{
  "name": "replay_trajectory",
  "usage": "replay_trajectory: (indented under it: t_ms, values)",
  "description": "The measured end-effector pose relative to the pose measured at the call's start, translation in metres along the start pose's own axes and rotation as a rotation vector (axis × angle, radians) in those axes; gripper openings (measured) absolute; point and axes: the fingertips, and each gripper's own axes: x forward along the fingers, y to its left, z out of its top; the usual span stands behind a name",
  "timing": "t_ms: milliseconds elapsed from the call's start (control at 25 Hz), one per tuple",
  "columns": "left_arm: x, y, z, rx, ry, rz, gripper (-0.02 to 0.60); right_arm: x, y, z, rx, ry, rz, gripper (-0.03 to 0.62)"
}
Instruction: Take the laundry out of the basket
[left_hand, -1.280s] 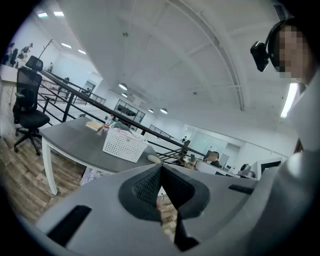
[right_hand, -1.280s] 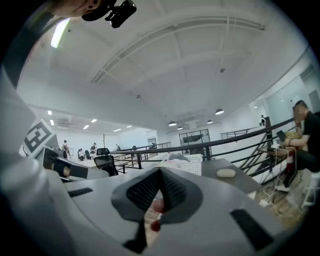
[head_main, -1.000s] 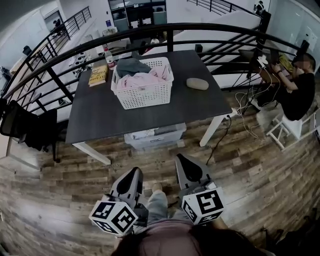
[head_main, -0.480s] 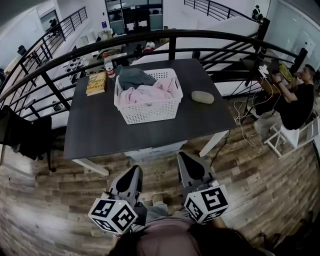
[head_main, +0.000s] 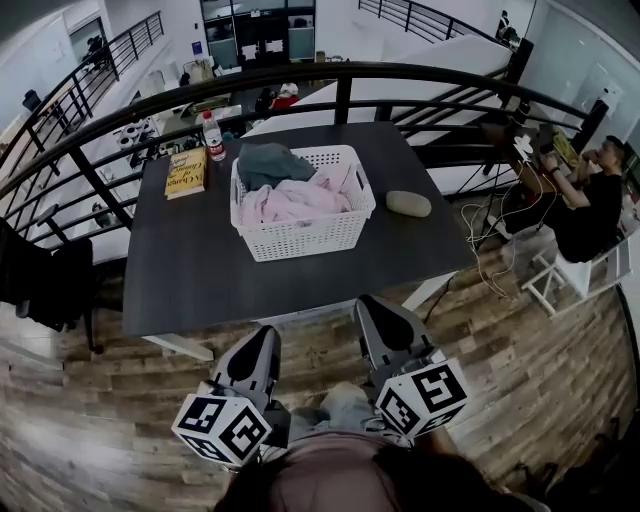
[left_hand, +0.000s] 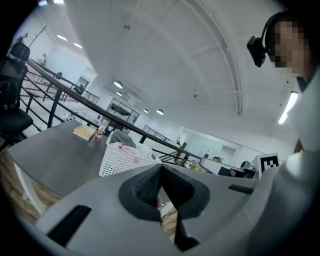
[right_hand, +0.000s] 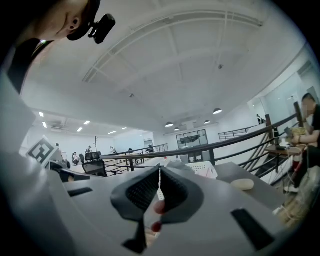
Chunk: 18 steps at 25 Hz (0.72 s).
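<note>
A white laundry basket (head_main: 305, 225) stands on the dark table (head_main: 200, 280), holding pink laundry (head_main: 290, 200) and a grey-green garment (head_main: 268, 160) at its back left. In the head view my left gripper (head_main: 264, 338) and right gripper (head_main: 372, 306) hover side by side over the wooden floor, just short of the table's front edge, both empty with jaws together. The left gripper view shows its shut jaws in front of the basket (left_hand: 122, 160) across the tabletop. In the right gripper view, the basket's rim (right_hand: 205, 169) peeks over its shut jaws.
A yellow book (head_main: 187, 172) and a bottle (head_main: 210, 135) sit at the table's back left, a beige oval object (head_main: 408, 203) to the right of the basket. A black railing (head_main: 340, 75) curves behind the table. A seated person (head_main: 590, 200) and cables (head_main: 490, 215) are at right, a dark chair (head_main: 40, 280) at left.
Both grippers and the head camera have come closer to the table; the basket now looks larger and nearer. Both jaws stay together and empty.
</note>
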Motion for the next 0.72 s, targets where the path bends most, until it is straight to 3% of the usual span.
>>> replay_trajectory:
  t_ms: [520,720]
  values:
    - [0.051,0.034,0.013,-0.015,0.008,0.035,0.000,0.061,-0.031,-0.002,-0.012,0.026,0.052,0.020]
    - [0.090,0.051,0.028,-0.012,0.008,0.059,0.000,0.103,-0.049,-0.003,-0.007,0.049,0.099,0.059]
